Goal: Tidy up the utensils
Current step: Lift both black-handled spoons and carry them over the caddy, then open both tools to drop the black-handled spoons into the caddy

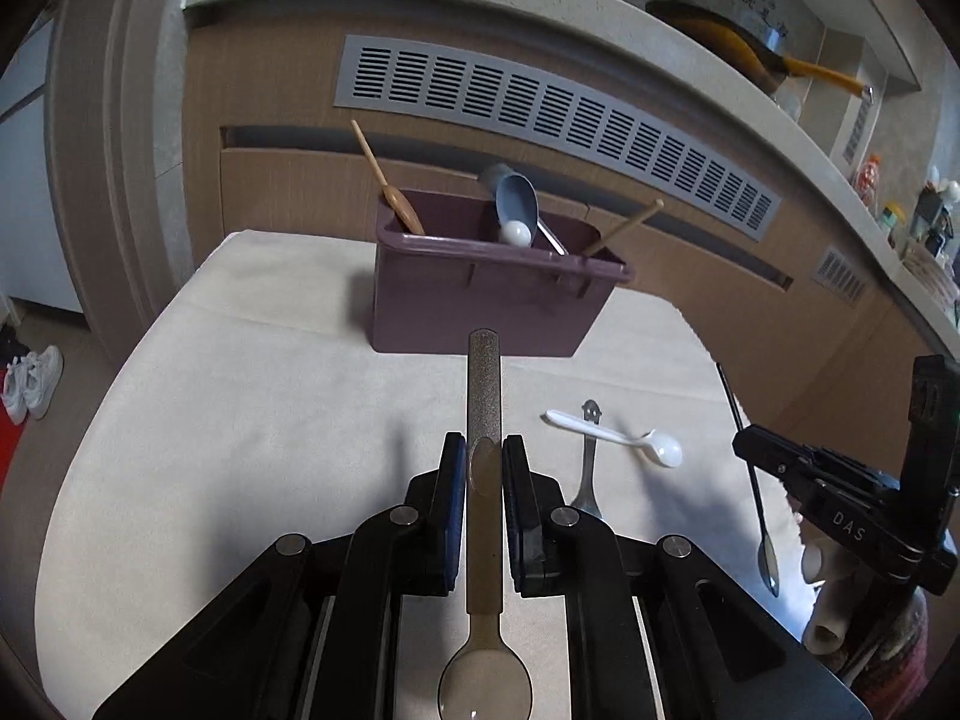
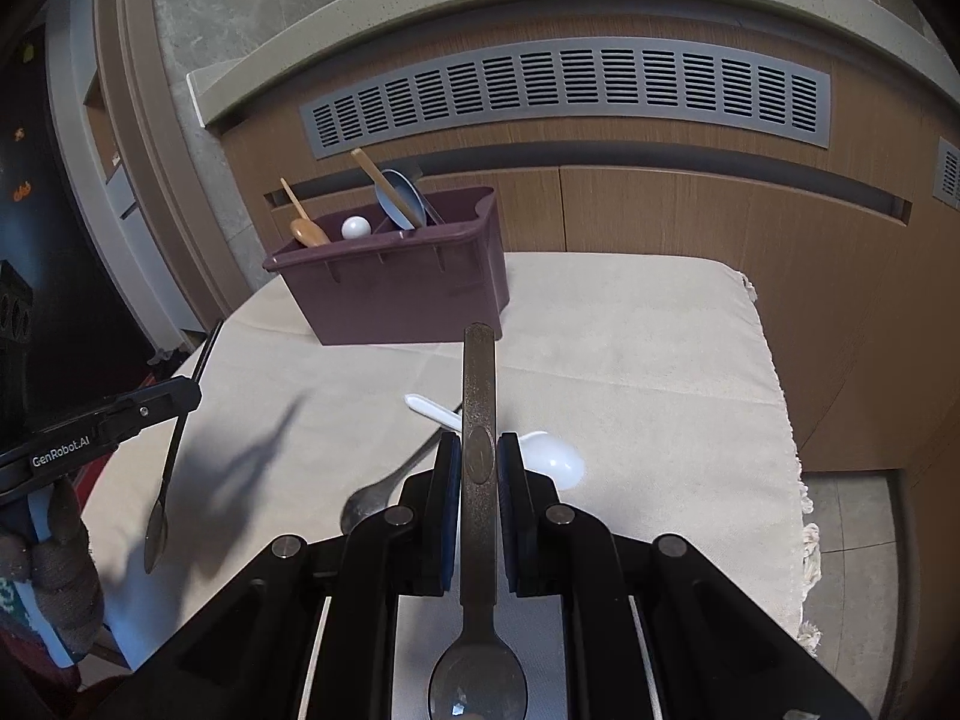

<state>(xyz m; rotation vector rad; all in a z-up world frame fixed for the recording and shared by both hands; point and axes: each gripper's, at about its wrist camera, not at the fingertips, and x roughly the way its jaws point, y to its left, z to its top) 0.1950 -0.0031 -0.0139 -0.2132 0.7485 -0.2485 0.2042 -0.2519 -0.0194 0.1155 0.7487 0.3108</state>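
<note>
A purple utensil bin (image 1: 480,306) stands at the far side of the cloth-covered table (image 1: 240,420); it also shows in the right wrist view (image 2: 396,294). It holds wooden spoons, a blue scoop (image 1: 516,198) and a white spoon. My left gripper (image 1: 483,456) is shut on a metal spoon (image 1: 483,396), handle pointing forward at the bin. My right gripper (image 2: 479,450) is shut on a dark metal spoon (image 2: 479,384), handle forward. A white plastic spoon (image 1: 618,435), a silver spoon (image 1: 589,456) and a thin dark spoon (image 1: 753,480) lie on the cloth.
A wooden cabinet front with a grey vent grille (image 1: 558,114) rises behind the table. The cloth's right edge (image 2: 786,420) drops to the floor. White shoes (image 1: 33,381) lie on the floor at left. The counter above carries a pan (image 1: 738,48) and clutter.
</note>
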